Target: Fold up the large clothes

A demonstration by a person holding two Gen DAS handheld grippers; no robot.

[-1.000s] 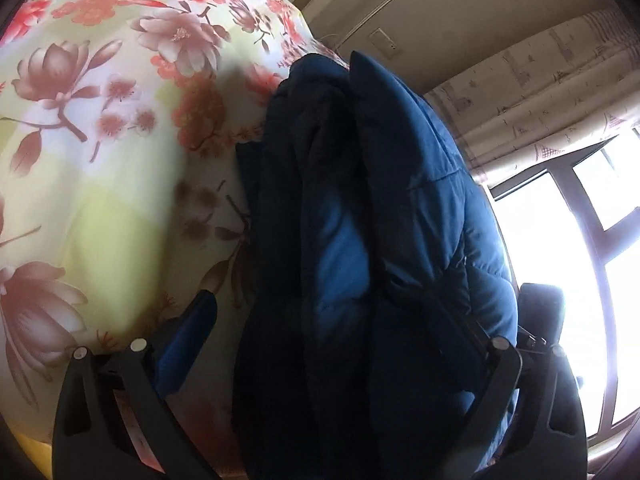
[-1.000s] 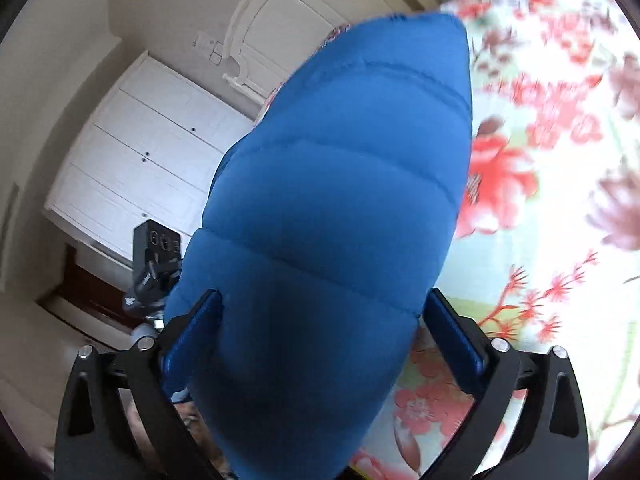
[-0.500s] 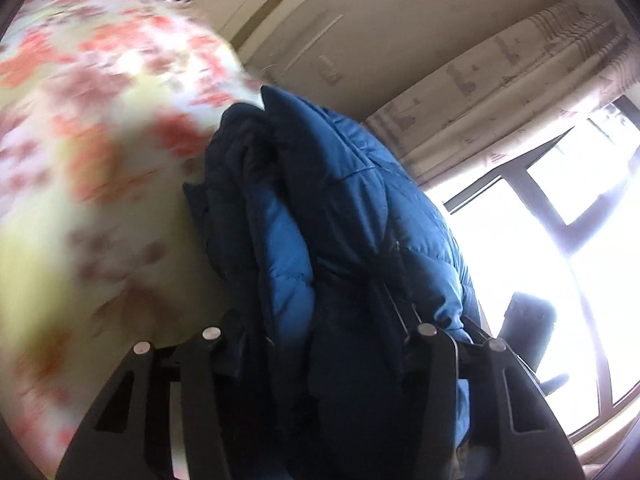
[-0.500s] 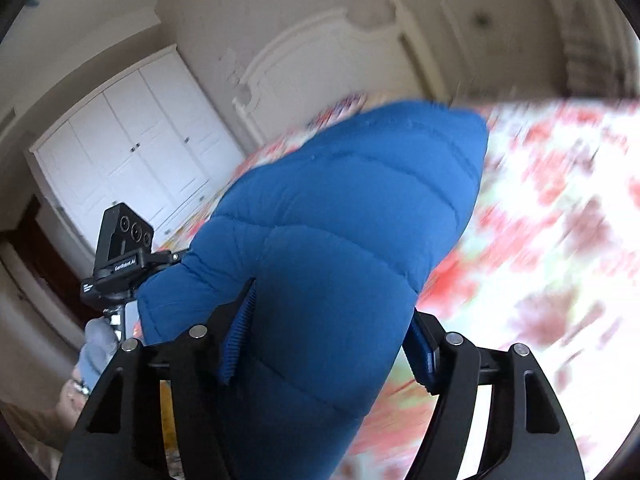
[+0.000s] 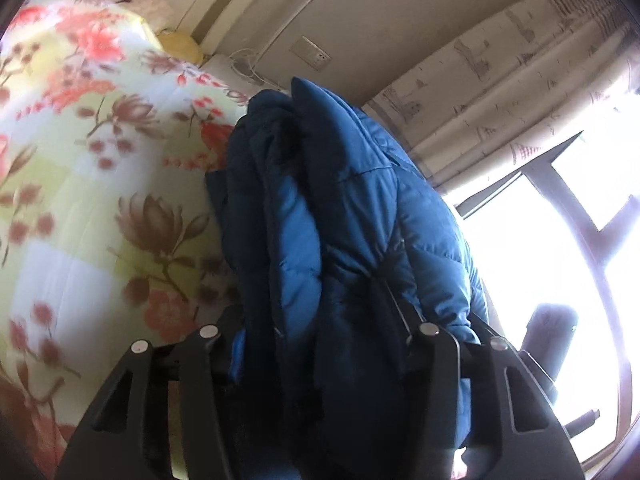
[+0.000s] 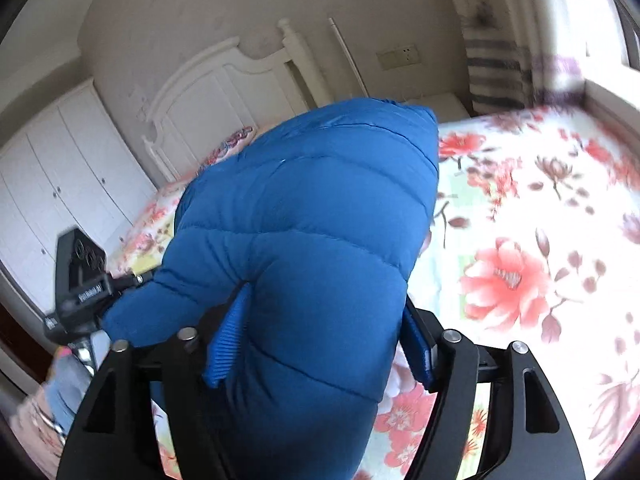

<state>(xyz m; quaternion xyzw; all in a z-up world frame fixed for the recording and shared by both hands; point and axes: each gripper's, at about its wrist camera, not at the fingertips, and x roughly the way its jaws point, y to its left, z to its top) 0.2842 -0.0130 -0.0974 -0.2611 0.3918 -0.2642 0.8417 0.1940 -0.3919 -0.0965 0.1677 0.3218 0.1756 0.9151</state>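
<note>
A blue puffer jacket [image 5: 332, 216] lies bunched in thick folds and fills the middle of the left wrist view. My left gripper [image 5: 316, 344] is shut on these folds, which hide the finger pads. In the right wrist view the jacket [image 6: 320, 216] shows as a smooth quilted bulk lifted over the bed. My right gripper [image 6: 320, 340] is shut on it, with the blue ribbed pads [image 6: 226, 344] pressed against both sides.
The floral bedspread [image 6: 520, 240] covers the bed below. A white headboard [image 6: 224, 96] and white wardrobe [image 6: 60, 168] stand behind. A black camera on a stand [image 6: 80, 280] is at the left. Curtains [image 5: 500, 80] and a bright window [image 5: 560, 240] are on the right.
Both grippers have closed from wide open onto the jacket. Both have tilted up and lifted it, so more of the walls, the headboard and the window shows.
</note>
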